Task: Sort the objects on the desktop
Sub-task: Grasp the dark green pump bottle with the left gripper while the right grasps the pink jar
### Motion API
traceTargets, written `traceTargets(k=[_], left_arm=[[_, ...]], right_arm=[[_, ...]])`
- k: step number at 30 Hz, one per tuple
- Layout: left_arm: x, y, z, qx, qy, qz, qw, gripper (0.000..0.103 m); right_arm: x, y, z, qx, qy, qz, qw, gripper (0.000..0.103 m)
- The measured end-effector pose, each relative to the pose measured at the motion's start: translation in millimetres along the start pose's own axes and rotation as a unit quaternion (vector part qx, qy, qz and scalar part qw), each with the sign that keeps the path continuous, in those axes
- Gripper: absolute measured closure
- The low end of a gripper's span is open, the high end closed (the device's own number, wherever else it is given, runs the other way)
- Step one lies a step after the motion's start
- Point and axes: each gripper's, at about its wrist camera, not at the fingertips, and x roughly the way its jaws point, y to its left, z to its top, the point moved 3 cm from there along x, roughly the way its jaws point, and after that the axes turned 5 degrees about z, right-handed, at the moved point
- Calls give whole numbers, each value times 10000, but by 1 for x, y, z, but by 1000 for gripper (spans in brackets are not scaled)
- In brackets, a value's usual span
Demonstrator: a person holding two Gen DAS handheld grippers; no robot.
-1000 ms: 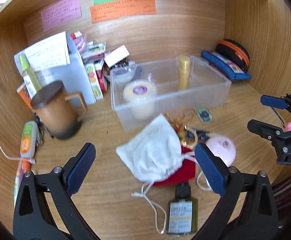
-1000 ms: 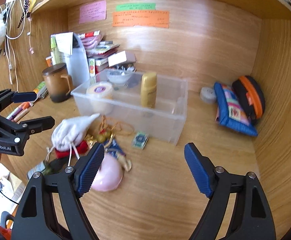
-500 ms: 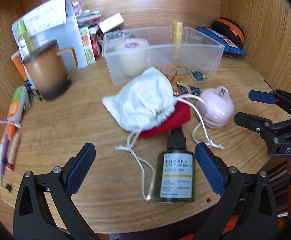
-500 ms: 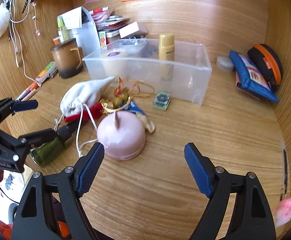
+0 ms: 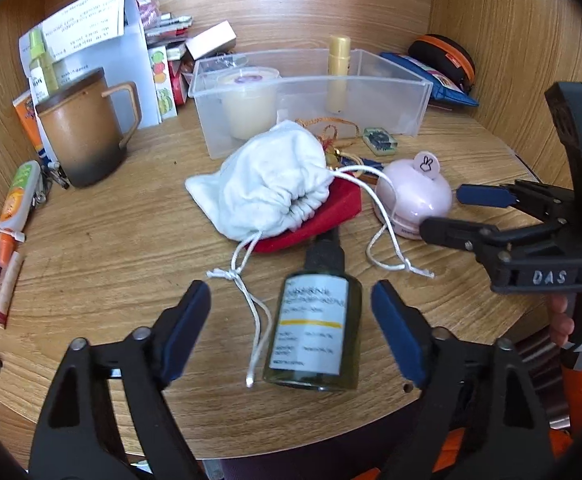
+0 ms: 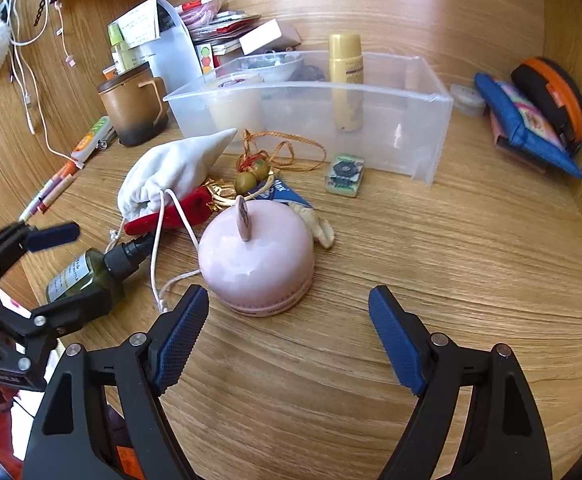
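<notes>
Under the white pouch (image 5: pixel 269 188), a red item (image 5: pixel 331 216) mostly hidden.

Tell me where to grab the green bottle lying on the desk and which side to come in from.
Grip the green bottle across its labelled body, not the narrow black cap. It lies flat with its base toward the desk edge, and the left gripper already straddles it, jaws open on either side. Come in from the front edge. Watch the white cord lying beside the bottle, so it probably is not pinched too.
</notes>
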Motion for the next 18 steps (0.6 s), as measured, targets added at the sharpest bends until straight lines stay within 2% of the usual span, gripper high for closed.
traceTargets(k=[5, 9, 12, 15, 18], left_arm=[[6, 3, -6, -97, 89, -51, 9999, 29], [9, 5, -9, -176, 120, -141, 9997, 34], [9, 7, -8, -239, 107, -192, 9995, 36], [8, 11, -7, -359, 107, -334, 9987, 45], [7, 13, -5, -428, 98, -377, 9983, 46]], right_arm=[[7, 0, 3, 102, -8, 72, 9999, 24], [11, 6, 5, -16, -15, -25, 10000, 25], [16, 9, 9, -62, 9, -7, 10000, 30], [20, 11, 14, -16, 12, 63, 10000, 32], [24, 12, 17, 34, -21, 88, 10000, 38]])
